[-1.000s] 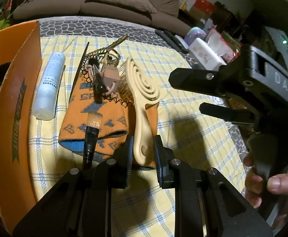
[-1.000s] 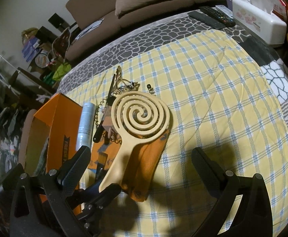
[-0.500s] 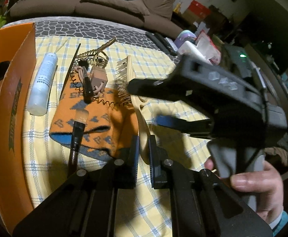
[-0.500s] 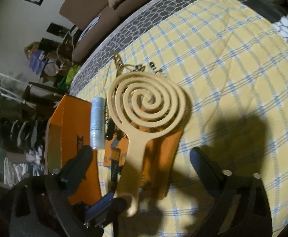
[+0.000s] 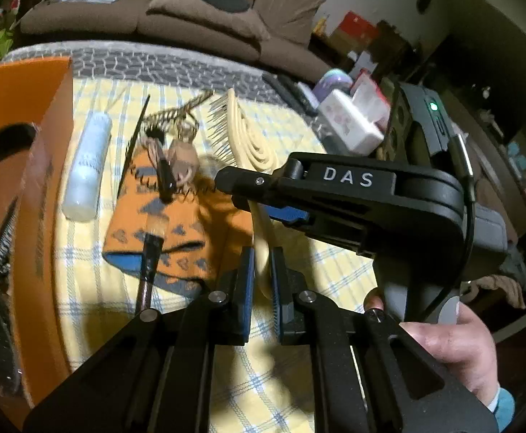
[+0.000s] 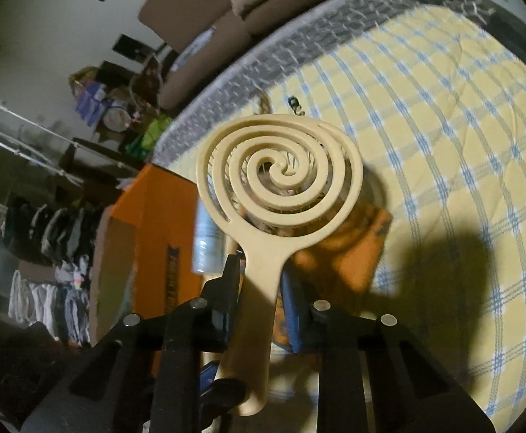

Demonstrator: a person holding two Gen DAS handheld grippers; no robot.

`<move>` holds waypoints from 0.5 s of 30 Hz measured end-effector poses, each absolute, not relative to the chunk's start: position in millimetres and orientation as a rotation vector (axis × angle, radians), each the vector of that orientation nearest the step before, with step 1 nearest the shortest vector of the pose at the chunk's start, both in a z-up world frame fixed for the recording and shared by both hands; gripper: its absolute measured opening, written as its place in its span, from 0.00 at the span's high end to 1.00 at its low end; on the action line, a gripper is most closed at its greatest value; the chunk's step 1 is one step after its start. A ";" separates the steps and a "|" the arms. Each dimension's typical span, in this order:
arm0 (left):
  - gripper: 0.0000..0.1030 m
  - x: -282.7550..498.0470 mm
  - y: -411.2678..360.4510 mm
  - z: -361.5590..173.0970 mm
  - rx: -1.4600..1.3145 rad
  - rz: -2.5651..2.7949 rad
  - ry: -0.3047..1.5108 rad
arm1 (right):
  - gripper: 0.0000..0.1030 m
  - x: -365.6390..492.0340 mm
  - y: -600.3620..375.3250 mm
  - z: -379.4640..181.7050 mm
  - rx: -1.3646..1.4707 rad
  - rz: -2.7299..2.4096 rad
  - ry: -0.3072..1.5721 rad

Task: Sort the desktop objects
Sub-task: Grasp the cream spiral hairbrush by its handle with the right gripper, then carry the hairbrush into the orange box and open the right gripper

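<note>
A cream spiral hairbrush [image 6: 281,176] is lifted off the yellow checked cloth. My left gripper [image 5: 262,274] is shut on the end of its handle [image 5: 261,252]. My right gripper [image 6: 261,281] is shut on the handle [image 6: 263,274] higher up, near the head; it shows in the left wrist view [image 5: 263,191]. Below lie an orange patterned sock [image 5: 176,223], a black makeup brush [image 5: 149,263], a white tube [image 5: 84,169] and a tangle of hair clips and a coil tie [image 5: 176,137].
An open orange box [image 5: 17,115] stands at the left with dark items inside. A tissue box [image 5: 349,122] and remote controls [image 5: 292,90] sit at the cloth's far right edge. A brown sofa is behind the table.
My right gripper has moved in from the right and shut on the hairbrush handle. The brush has risen off the sock, still held in my left gripper.
</note>
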State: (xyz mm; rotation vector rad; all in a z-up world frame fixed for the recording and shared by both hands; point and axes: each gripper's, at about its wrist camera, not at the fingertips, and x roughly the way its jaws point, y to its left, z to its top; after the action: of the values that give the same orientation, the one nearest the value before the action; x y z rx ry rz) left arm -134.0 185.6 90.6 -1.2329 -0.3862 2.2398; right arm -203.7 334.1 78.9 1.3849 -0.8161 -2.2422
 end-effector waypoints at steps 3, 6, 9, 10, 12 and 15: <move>0.92 -132.8 177.7 101.7 -1.201 2.243 -0.400 | 0.79 -201.0 328.6 95.2 1.315 -2.256 -0.802; 0.92 -131.2 165.0 112.8 -1.172 2.251 -0.414 | 0.80 -200.3 322.6 107.4 1.263 -2.246 -0.816; 0.92 -129.6 147.6 122.4 -1.152 2.262 -0.433 | 0.80 -200.0 308.9 121.4 1.209 -2.225 -0.810; 0.92 -129.3 140.6 125.8 -1.147 2.267 -0.439 | 0.80 -200.2 302.8 124.4 1.200 -2.222 -0.804; 0.92 -129.2 129.0 131.1 -1.142 2.278 -0.448 | 0.80 -201.0 287.6 131.5 1.179 -2.211 -0.788; 0.92 -129.6 108.1 137.3 -1.144 2.297 -0.460 | 0.80 -203.2 263.7 137.5 1.165 -2.191 -0.763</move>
State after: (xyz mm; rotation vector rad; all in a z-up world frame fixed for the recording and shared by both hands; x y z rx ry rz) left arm -129.6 108.1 137.3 -1.1438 -0.4599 2.2968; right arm -203.2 263.7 137.5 1.1647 -0.7628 -2.1913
